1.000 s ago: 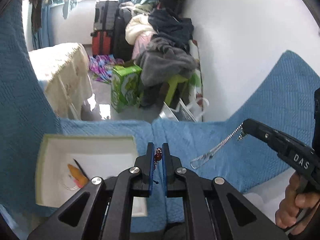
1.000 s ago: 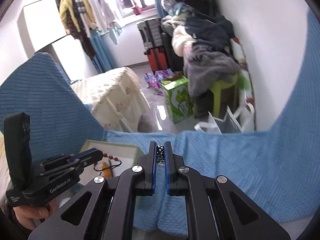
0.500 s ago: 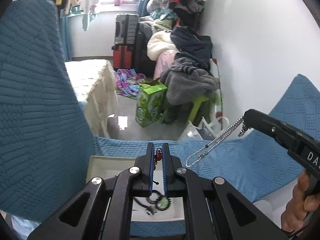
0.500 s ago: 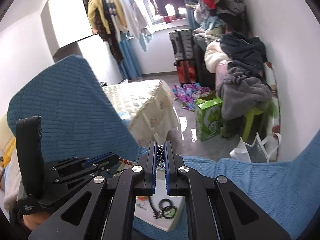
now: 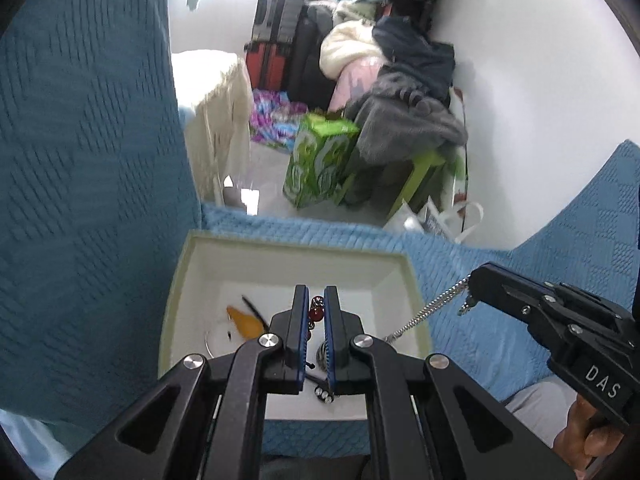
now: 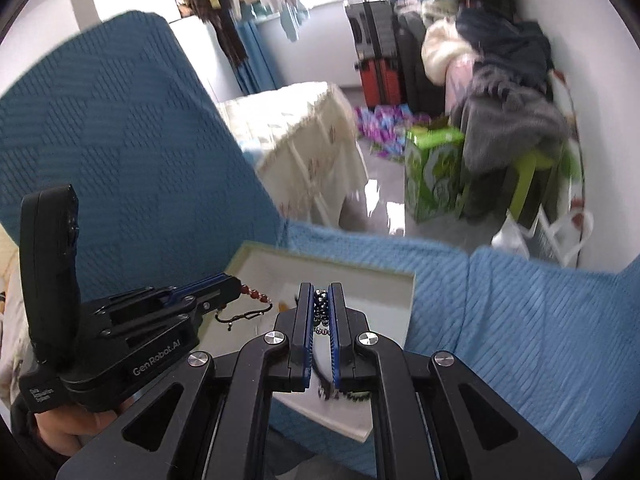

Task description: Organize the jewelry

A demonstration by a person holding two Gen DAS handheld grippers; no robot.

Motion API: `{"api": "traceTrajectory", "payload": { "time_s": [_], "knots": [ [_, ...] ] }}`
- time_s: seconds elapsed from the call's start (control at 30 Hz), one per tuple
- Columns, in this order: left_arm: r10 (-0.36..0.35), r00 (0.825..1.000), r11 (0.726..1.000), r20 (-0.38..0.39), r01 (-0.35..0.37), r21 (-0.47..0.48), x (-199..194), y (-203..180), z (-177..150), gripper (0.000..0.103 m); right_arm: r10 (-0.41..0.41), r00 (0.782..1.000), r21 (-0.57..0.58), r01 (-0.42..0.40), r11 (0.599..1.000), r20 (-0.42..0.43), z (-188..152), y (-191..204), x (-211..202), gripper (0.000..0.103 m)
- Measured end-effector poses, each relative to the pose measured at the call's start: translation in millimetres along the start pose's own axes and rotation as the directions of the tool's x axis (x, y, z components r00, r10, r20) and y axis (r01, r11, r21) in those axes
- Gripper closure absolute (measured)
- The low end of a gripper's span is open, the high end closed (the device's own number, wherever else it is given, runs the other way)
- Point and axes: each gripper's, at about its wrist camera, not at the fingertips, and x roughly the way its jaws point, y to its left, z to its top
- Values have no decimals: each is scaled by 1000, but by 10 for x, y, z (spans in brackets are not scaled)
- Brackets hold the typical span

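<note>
A shallow white box (image 5: pixel 288 256) lies on the blue cover, also in the right wrist view (image 6: pixel 360 276). My left gripper (image 5: pixel 316 308) is shut on a red bead bracelet (image 5: pixel 316 313) above the box; the bracelet also shows hanging from it in the right wrist view (image 6: pixel 254 294). My right gripper (image 6: pixel 321 304) is shut on a silver chain (image 6: pixel 320 308), which dangles over the box's right rim in the left wrist view (image 5: pixel 436 304). An orange piece (image 5: pixel 244 322) and dark beaded items (image 5: pixel 323 392) lie inside the box.
The blue quilted cover (image 5: pixel 80 160) rises high on the left and spreads right (image 6: pixel 540 340). Beyond the edge are a cream-covered bed (image 6: pixel 304 140), a green carton (image 5: pixel 320 160), piled clothes (image 5: pixel 400 80) and suitcases (image 5: pixel 276 40).
Both views tilted down and closer to the box. My left gripper with the red bracelet now hangs over the box, and the right gripper's chain dangles at its right rim.
</note>
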Motion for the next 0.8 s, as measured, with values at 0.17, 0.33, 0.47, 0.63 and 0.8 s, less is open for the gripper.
{"api": "traceTrajectory", "payload": {
  "time_s": [0.17, 0.33, 0.47, 0.63, 0.8],
  "knots": [
    [-8, 998, 1000, -69, 6, -27, 358, 156, -271, 98, -26, 995, 5, 26, 1000, -92, -292, -72, 345, 98],
    [-7, 989, 999, -148, 1, -37, 656, 212, -532, 98, -50, 986, 11, 53, 999, -158, -537, -192, 610, 98],
    [-1, 985, 1000, -171, -4, -30, 727, 197, -615, 97, -45, 979, 41, 54, 998, -198, -649, -281, 721, 97],
    [-19, 986, 998, -164, 9, -63, 611, 209, -542, 96, -46, 979, 62, 60, 996, -200, -593, -322, 672, 87],
    [-3, 988, 998, -158, -8, -65, 411, 170, -441, 82, -48, 989, 60, 56, 997, -137, -443, -293, 432, 48]
  ]
}}
